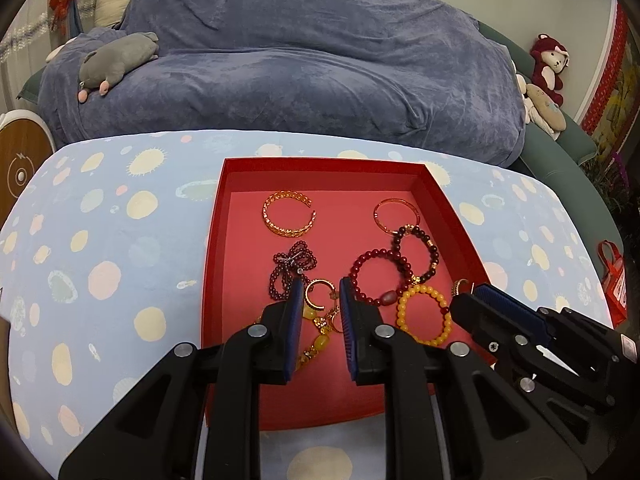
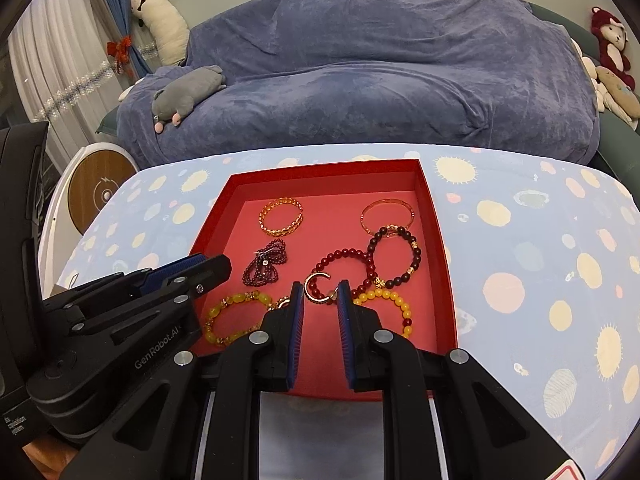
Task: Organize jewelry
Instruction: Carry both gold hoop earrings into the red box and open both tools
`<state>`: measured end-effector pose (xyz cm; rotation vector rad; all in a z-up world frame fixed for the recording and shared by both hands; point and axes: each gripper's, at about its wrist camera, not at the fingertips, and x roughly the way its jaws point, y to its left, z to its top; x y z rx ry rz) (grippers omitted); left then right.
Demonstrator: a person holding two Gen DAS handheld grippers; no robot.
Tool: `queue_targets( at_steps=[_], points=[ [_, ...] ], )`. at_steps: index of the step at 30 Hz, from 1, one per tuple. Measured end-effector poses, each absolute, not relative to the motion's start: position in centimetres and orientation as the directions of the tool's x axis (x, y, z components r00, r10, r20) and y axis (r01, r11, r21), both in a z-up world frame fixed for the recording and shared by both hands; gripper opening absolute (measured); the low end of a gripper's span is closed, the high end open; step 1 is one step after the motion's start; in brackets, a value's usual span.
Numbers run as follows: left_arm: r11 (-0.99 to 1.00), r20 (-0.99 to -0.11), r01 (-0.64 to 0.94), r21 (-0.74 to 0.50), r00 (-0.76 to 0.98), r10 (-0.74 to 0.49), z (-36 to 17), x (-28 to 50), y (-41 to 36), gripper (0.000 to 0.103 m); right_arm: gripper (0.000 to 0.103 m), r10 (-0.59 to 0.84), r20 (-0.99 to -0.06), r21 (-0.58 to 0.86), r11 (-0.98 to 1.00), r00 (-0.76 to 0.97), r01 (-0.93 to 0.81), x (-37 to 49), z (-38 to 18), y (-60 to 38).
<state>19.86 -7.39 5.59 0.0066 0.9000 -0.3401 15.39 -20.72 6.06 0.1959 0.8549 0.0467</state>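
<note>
A red box (image 1: 320, 162) (image 2: 328, 168) on the dotted blue cloth holds several bracelets. A gold chain bangle (image 1: 286, 195) and a thin gold bangle (image 1: 396, 201) lie at the back. A dark bead bunch (image 1: 294, 264), red bead bracelet (image 1: 356, 270), dark bead bracelet (image 1: 434, 254) and yellow bead bracelet (image 1: 424, 290) lie nearer. My left gripper (image 1: 320, 286) hovers over a gold open ring (image 1: 316, 284), jaws a narrow gap apart and empty. My right gripper (image 2: 319, 288) hovers beside it above the same ring (image 2: 310, 282), also narrowly apart and empty.
A sofa under a blue-grey throw (image 1: 300, 60) runs behind the table, with a grey plush toy (image 1: 116, 60) on it. A round wooden-faced device (image 2: 100, 188) stands at the left. Bare dotted cloth (image 2: 540, 260) lies to either side of the box.
</note>
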Motion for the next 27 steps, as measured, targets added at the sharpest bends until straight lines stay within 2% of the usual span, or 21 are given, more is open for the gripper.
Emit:
queue_targets(
  at_steps=[27],
  points=[
    [0.956,-0.809,0.276,-0.096,0.538,-0.237,2.4,23.0,-8.6,0.02,0.017,0.121,-0.786,0.182,0.982,0.607,0.04,19.4,3.2,-20.9]
  ],
)
